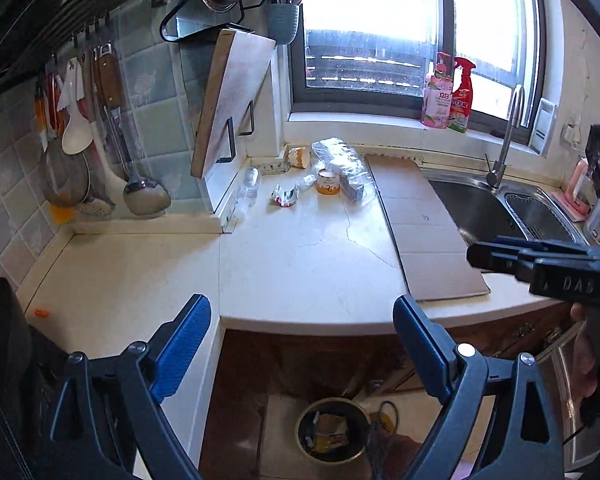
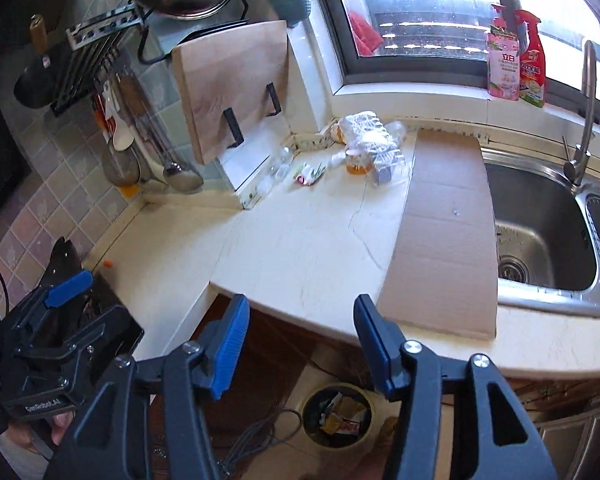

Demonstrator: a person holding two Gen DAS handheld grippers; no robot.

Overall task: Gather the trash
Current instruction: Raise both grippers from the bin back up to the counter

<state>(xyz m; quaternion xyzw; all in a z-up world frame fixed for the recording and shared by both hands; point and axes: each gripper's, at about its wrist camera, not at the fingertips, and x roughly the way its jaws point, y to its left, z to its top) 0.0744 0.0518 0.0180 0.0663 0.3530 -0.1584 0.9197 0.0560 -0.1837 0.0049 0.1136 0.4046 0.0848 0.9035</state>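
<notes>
1. Both pairs of tongs hang in front of the counter edge with nothing between their blue pads: the left gripper (image 1: 302, 344) stands wide open, and the right gripper (image 2: 302, 344) is open too, at a narrower gap. No earlier view is given, so I speak only of how they stand.

2. Directly below and between the jaws, on the floor, sits the trash bin (image 2: 337, 416), with wrappers already inside.

3. Ahead of the tongs stretches the bare counter (image 1: 300, 256), with a flat sheet of cardboard (image 1: 428, 224) lying to the right of both, its long axis running away from the tongs toward the window.

4. Farther on, at the counter's back corner, lies the remaining trash, well apart from either gripper:
   - a crumpled wrapper (image 1: 285, 195), nearest of the cluster and slightly left of centre;
   - a clear plastic bottle (image 1: 249, 190) to its left, lying on its side with its long axis pointing roughly away from the tongs;
   - an orange-lidded cup (image 1: 328, 183) just right of the wrapper;
   - a crinkled clear plastic bag (image 1: 342, 164) behind and right of the cup, its length slanting back and left.

5. I judge that the cluster lies straight ahead of the left gripper and ahead-left of the right one, so the left looks better placed for the bottle and wrapper, the right for the cup and bag.
</notes>
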